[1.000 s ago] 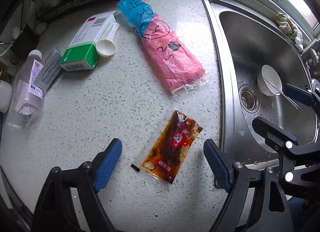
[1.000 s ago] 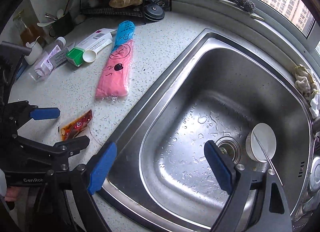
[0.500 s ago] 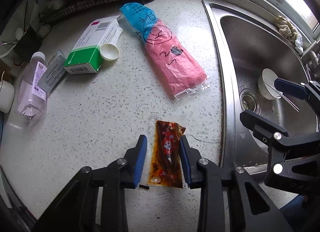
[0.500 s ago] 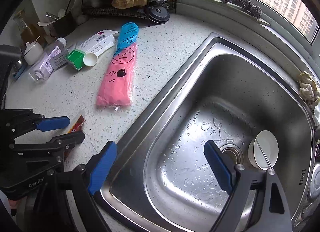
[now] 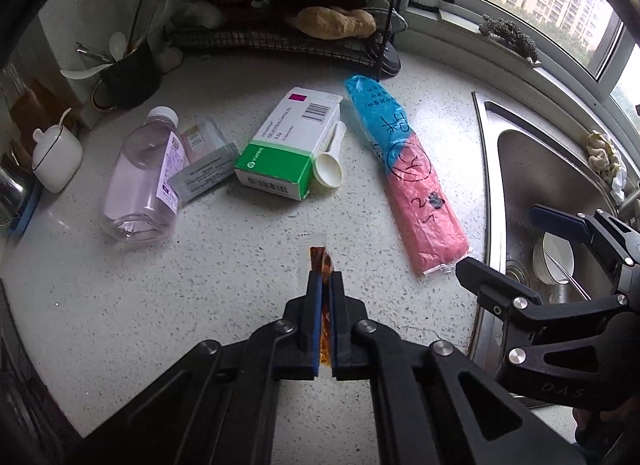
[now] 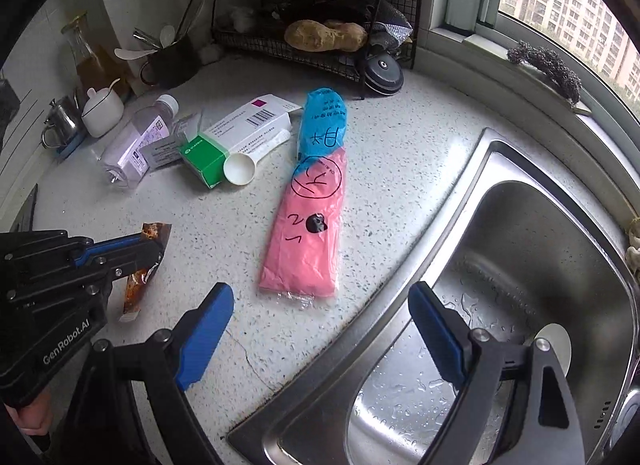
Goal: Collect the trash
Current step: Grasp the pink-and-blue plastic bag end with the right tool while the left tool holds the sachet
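Observation:
A torn brown-red sauce packet (image 5: 320, 257) is pinched edge-on between the blue pads of my left gripper (image 5: 325, 277), which is shut on it. In the right wrist view the packet (image 6: 138, 281) hangs from the left gripper (image 6: 154, 249), its lower end close to the speckled counter (image 6: 248, 225). My right gripper (image 6: 320, 297) stands open with nothing between its fingers, over the counter's front by the sink's rim. In the left wrist view the right gripper (image 5: 500, 239) is at the right.
A pink and blue plastic bag (image 5: 404, 169) lies by the steel sink (image 5: 540, 169). Behind it are a green and white box (image 5: 288, 149), a white scoop (image 5: 330, 173), a sachet and a clear bottle (image 5: 140, 181). A bowl (image 5: 554, 261) sits in the sink. A wire rack (image 5: 280, 37) stands at the back.
My left gripper closed from wide open onto the sauce packet and rose with it, tipping it edge-on off the counter. My right gripper shifted left from over the sink towards the counter, still open.

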Demonstrator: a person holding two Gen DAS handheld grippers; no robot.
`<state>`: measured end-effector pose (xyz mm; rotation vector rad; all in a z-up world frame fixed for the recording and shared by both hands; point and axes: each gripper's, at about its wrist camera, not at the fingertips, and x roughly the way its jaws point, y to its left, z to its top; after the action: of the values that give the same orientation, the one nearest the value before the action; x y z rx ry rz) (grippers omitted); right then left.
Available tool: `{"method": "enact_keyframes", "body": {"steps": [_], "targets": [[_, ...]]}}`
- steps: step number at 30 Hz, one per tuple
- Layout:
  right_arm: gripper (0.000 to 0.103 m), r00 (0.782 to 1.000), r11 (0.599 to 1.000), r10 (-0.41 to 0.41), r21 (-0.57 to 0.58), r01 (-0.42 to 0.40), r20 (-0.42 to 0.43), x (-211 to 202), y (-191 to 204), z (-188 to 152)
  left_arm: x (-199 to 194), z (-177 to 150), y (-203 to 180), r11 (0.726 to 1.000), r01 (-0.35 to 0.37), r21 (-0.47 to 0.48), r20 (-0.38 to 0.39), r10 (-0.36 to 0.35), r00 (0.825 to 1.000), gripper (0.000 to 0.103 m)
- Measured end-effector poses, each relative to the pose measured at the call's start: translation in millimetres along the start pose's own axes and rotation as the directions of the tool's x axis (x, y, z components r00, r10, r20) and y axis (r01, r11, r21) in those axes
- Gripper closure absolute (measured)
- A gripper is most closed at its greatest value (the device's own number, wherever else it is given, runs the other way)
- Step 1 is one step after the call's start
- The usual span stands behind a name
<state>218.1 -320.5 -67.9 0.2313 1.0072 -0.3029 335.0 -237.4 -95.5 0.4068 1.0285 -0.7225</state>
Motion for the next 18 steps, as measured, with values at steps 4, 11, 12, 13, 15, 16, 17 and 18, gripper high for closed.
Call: {"method": "enact_keyframes", "body": {"steps": [4,11,12,13,15,16,17,18], "targets": [[0.015,1.0,0.999,0.03,-0.016,-0.03,-0.01,16,3,16,7,9,10,0.999,-0.018,-0.029,0.001,0.018,1.0,0.101],[0.015,0.996,0.997,0.065,-0.048,-0.068,-0.055,46,4,31,26,17,20,0.997,-0.041,-0.069,-0.029,0.039,0.999,0.101],[0.015,0.996,0.996,0.069,-0.05,-0.072,-0.061,50,4,32,29,17,21,0.997,-0.041,-0.072,-0.034,0.039,0.999,0.101],[0.015,0.995,0.995,0.078,-0.05,-0.081,-0.068,53,3,32,32,18,21,0.997,-0.039,-0.072,-0.041,0.037,0.998,0.101],[0.015,0.992,0.994,0.096,-0.046,-0.1,-0.086,59,3,32,36,19,20,0.997,-0.041,-0.068,-0.05,0.038,0.998,0.101],[0.015,0.99,0.993,0.106,-0.043,-0.111,-0.095,63,2,31,38,19,20,0.997,-0.041,-0.066,-0.054,0.037,0.998,0.101],[0.016,0.988,0.992,0.113,-0.04,-0.118,-0.104,65,2,29,39,19,20,0.997,-0.041,-0.064,-0.056,0.037,0.998,0.101],[0.022,0.988,0.992,0.112,-0.041,-0.117,-0.104,66,3,28,40,19,20,0.997,-0.04,-0.061,-0.058,0.036,0.998,0.101]]}}
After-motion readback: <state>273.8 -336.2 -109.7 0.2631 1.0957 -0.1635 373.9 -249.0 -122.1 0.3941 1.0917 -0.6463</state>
